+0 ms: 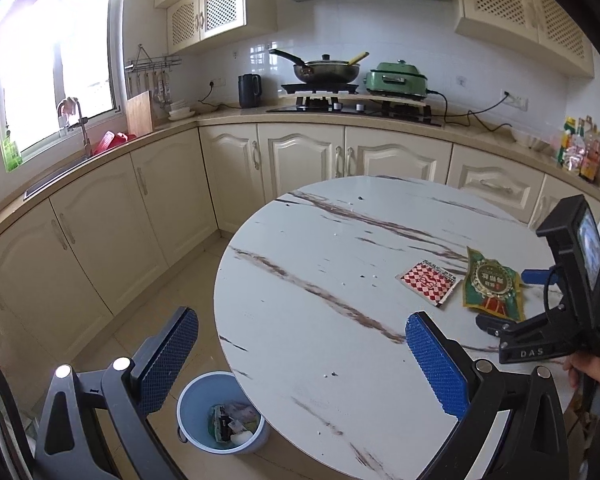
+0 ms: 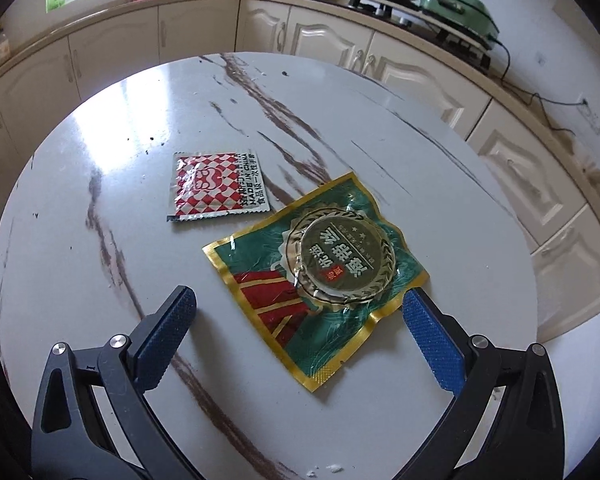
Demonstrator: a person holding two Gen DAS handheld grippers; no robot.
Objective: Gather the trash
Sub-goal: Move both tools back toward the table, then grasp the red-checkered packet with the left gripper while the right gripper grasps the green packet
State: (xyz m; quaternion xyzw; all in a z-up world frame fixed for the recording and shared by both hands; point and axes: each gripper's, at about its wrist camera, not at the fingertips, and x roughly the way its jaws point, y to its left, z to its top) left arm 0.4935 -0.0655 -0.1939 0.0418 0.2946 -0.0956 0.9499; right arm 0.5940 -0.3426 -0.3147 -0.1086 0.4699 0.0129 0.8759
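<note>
A green and gold snack wrapper lies flat on the round marble table, with a red and white checkered packet beside it. My right gripper is open and empty, its jaws either side of the green wrapper's near edge, just above the table. In the left wrist view the green wrapper and the checkered packet lie at the table's right, with the right gripper's body next to them. My left gripper is open and empty over the table's left edge.
A blue waste bin with trash in it stands on the floor under the table's left edge. Cream kitchen cabinets wrap around behind, with a stove, a pan and a green cooker on the counter. A person's hand holds the right gripper.
</note>
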